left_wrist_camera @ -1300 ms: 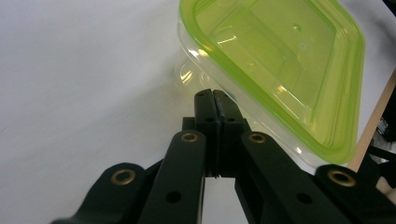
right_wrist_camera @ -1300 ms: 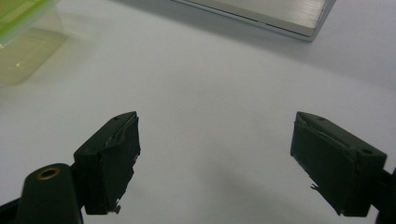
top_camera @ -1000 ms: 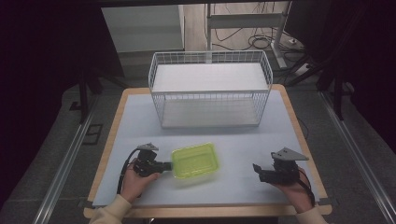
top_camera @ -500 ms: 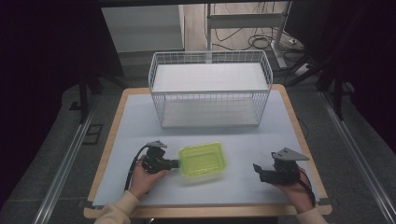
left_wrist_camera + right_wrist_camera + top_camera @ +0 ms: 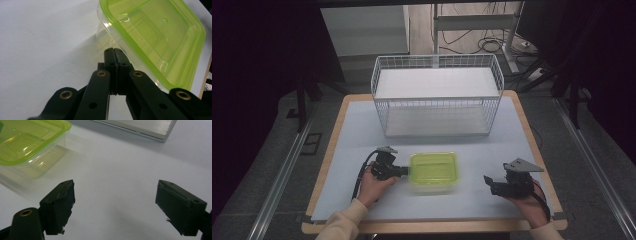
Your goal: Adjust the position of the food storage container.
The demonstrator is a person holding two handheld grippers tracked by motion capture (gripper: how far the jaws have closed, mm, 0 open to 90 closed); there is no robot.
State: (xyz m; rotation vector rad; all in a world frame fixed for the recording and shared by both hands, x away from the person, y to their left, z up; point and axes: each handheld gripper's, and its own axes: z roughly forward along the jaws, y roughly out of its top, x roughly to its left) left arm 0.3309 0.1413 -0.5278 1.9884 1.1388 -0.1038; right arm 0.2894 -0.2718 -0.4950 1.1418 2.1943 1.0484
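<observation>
- Writing and brands: no readable lettering, label or brand mark can be made out on any item in the three views.
- Count, left to right across the table [image 5: 352, 135]: one left gripper, one container, one right gripper; behind them, one wire basket. Two hands, one on each gripper.
- Left gripper [image 5: 401, 171]: held in the person's left hand [image 5: 374, 184], lying low over the table and pointing toward the container. In the left gripper view its two black jaws are pressed flat together, with nothing between them; the closed tips sit right against the container's clear side wall, just under the lid's rim. Whether they actually touch it cannot be told.
- Container [image 5: 433, 171]: one clear plastic box with a yellow-green lid fitted on top, sitting on the pale table surface near the front centre, between the two grippers and just beside the left one. It appears slightly blurred in the high view.
- Right gripper [image 5: 488, 181]: held in the right hand [image 5: 528, 197] near the table's front right corner, well apart from the container. In the right gripper view its jaws stand wide apart with bare table between them.
- Wire basket [image 5: 437, 95]: one white basket, at the far side of the table, behind the container.
</observation>
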